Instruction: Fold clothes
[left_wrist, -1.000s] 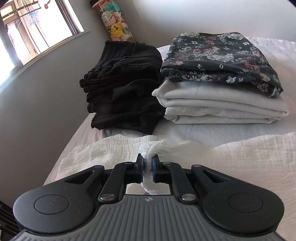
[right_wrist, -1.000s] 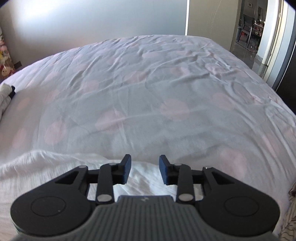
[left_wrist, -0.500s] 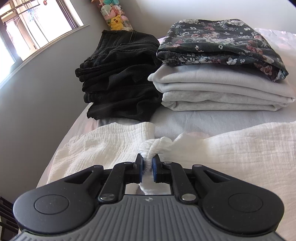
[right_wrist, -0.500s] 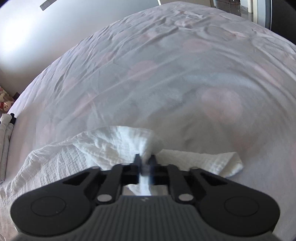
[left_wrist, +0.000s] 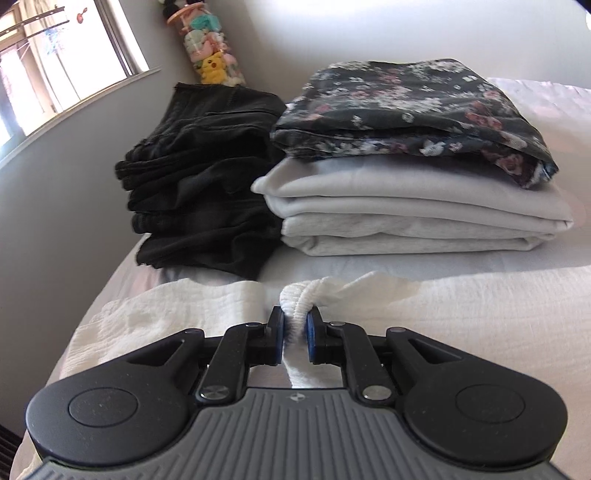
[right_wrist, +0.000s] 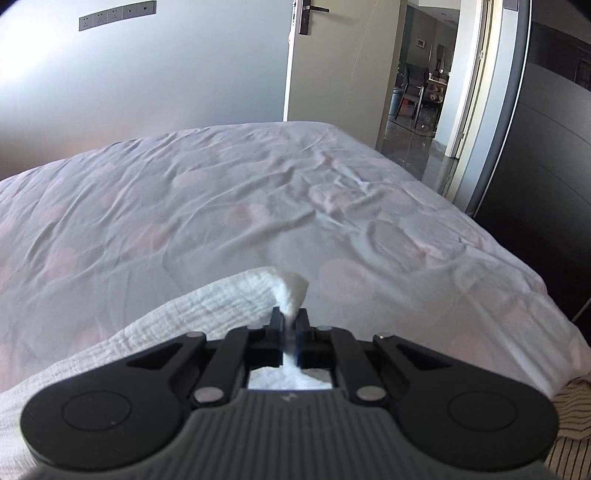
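A white crinkled garment (left_wrist: 461, 317) lies spread on the bed (right_wrist: 258, 206), its near edge toward both cameras. The left gripper (left_wrist: 295, 326) pinches a bunched, ribbed fold of this garment between its blue pads, the cloth standing up in a small loop just past the fingertips. The right gripper (right_wrist: 290, 323) is pressed together on another bunched bit of the same garment (right_wrist: 207, 310); its jaws have just been closing, with the cloth now between them and a small tuft poking up beyond them.

Beyond the garment, farther up the bed in the left wrist view, stand two folded stacks. The stack of black clothes (left_wrist: 203, 192) is nearer the window (left_wrist: 55, 66). Touching its side is a stack of pale grey clothes (left_wrist: 406, 214) with a dark flowered piece (left_wrist: 406, 114) on top. Behind the black stack, in the room's corner, is a column of soft toys (left_wrist: 210, 55).

In the right wrist view the bed beyond the garment is a wrinkled sheet with pale pink spots. Past its far corner is an open doorway (right_wrist: 424, 92). A striped cloth (right_wrist: 569, 435) shows at the bed's near edge.
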